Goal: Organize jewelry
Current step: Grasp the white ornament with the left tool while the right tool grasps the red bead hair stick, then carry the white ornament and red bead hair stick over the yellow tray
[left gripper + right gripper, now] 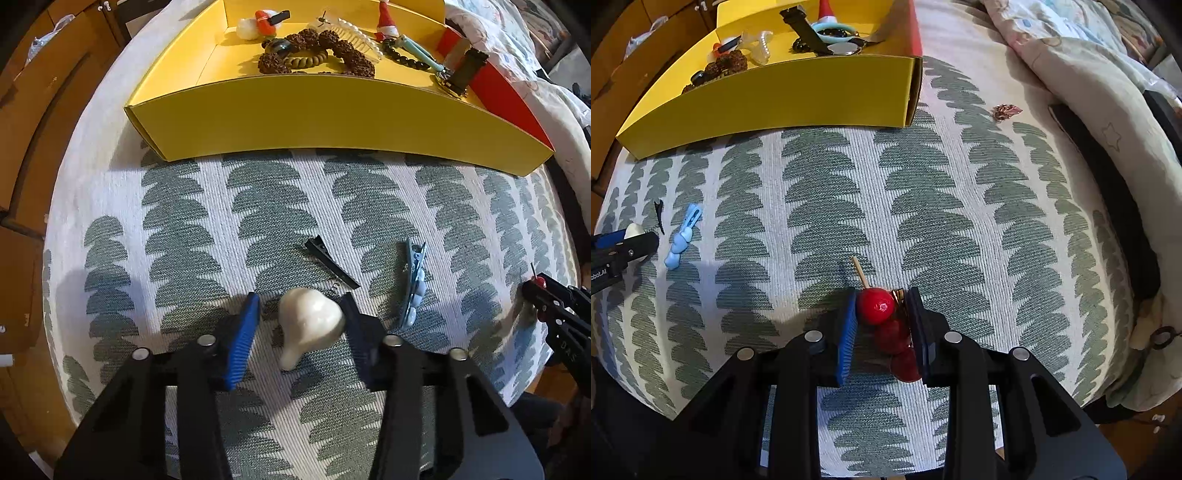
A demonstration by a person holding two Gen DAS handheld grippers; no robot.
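In the left wrist view, the yellow box (332, 110) is already holding beads, combs and clips, while a black clip (331, 264) and a blue clip (412, 286) are still lying loose on the patterned cloth (184, 221). The left tongs (301, 314) are standing partly open around a cream white ornament (308, 323); its right side is touching one pad, the other standing apart.

In the right wrist view, the right tongs (882, 312) are pinching narrowly on a red bead skewer (877, 306), near the cloth. A small pink piece (1006, 110) is waiting beside the box.
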